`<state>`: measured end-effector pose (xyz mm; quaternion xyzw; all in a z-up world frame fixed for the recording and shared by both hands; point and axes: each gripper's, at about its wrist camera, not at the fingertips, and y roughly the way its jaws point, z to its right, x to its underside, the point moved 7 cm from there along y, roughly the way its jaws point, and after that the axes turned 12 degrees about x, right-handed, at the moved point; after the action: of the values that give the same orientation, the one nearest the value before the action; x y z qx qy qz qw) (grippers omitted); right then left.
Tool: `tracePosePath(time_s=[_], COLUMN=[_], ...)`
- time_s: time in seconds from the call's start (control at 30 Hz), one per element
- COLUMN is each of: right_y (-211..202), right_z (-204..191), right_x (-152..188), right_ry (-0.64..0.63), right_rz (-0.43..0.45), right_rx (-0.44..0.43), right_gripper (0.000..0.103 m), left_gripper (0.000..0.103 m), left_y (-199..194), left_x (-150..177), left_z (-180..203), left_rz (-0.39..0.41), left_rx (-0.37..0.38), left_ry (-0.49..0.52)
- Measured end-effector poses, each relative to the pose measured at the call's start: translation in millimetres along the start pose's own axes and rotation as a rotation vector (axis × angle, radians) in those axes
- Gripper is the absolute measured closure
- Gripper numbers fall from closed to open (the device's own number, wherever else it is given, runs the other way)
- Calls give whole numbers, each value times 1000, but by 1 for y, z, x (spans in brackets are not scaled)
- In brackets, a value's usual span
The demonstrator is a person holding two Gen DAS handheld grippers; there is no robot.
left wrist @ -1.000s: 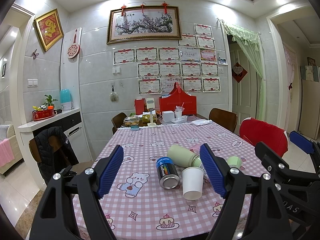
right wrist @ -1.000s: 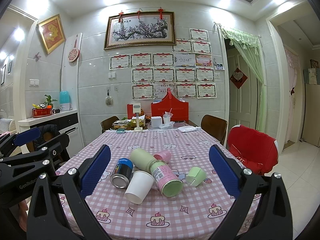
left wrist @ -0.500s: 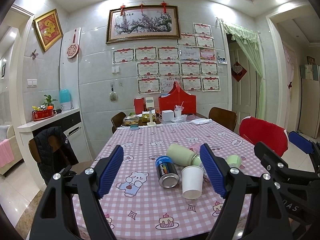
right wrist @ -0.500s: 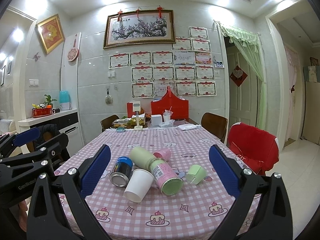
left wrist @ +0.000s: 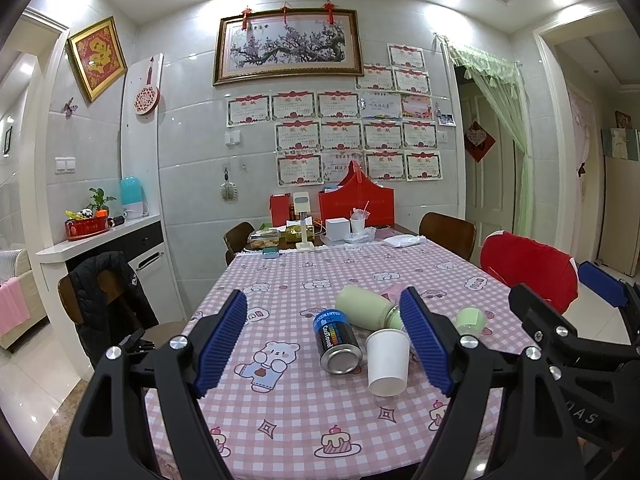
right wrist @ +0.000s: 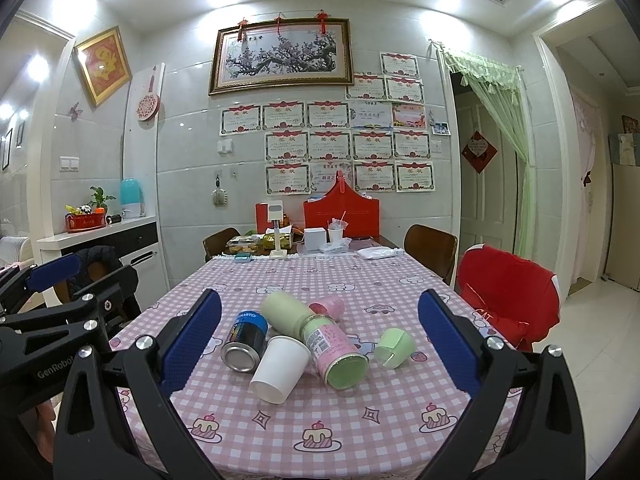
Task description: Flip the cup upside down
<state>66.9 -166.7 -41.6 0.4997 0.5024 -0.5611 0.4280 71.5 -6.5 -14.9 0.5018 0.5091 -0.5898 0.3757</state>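
Left gripper: I hold it above the near table edge, fingers spread wide, nothing between them; in the left view it fills the lower half of the frame.
Right gripper: likewise spread and empty; its blue pads flank the cluster of things at lower centre of the right view.
Paper cup: the white cup lies on its side on the checked tablecloth, mouth turned toward me, at lower centre of the right view; in the left view it sits just left of the right-hand pad.
Neighbours: a blue-topped can touches the cup on its left; a pink-labelled bottle lies against its right; a pale green bottle lies behind. A small green cup lies apart, further right; a pink cup shows behind the bottles.
Step in hand: approach, not yet a grasp. I judge the white cup the target, though the task could mean the small green or pink cup.
How to do it well: I would bring the right gripper down over the cup wall near its closed end, where it is stiffer, and close gently, since thin paper should crush easily.
Clearance: the can and bottle crowd both sides; I would lift the cup straight up first, then turn it mouth-down.
Placement: open cloth at the bottom of the frame looks the safest spot.
Risk: nudged cylinders may roll.
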Motion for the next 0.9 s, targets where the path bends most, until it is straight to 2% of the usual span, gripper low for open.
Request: tracePosePath(time_s=[0.33, 0.63, 0.9], right_y=[17, 56, 100], right_z=[-7, -18, -29], right_x=[9, 23, 44], right_ry=[-19, -32, -46], right_rz=[-29, -83, -169], right_rx=[-3, -9, -19], right_gripper=[8, 8, 8], left_gripper=[25, 25, 25], left_y=[21, 65, 116], left_x=[16, 38, 65], left_z=[-12, -32, -52], left_rz=[-36, -118, -228], left_rx=[8, 37, 48], left_ry=[-16, -57, -107])
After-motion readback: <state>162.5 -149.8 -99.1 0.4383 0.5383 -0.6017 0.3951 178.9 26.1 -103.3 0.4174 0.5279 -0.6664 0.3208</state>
